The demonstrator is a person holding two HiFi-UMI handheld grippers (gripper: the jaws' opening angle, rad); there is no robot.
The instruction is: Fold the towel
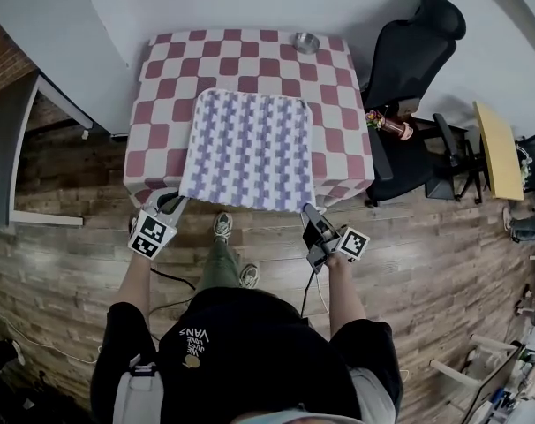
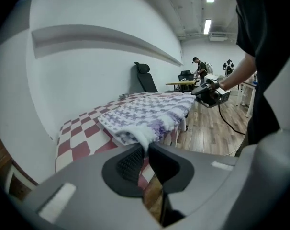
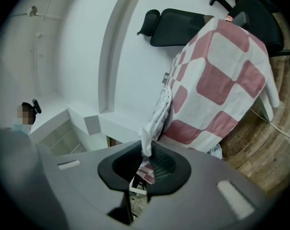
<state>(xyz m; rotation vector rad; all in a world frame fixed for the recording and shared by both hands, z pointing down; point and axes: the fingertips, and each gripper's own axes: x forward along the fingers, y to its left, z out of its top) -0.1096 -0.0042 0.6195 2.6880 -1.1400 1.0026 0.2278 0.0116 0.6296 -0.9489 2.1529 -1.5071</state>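
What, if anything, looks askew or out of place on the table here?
Nothing stands out. The towel lies flat and square on the checked tablecloth, its near corners pinched by the left gripper and right gripper.

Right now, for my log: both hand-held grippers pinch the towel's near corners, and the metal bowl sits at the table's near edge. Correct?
No: the head view shows the metal bowl at the far edge of the table. The left hand-held gripper and right hand-held gripper pinch the towel's near corners.
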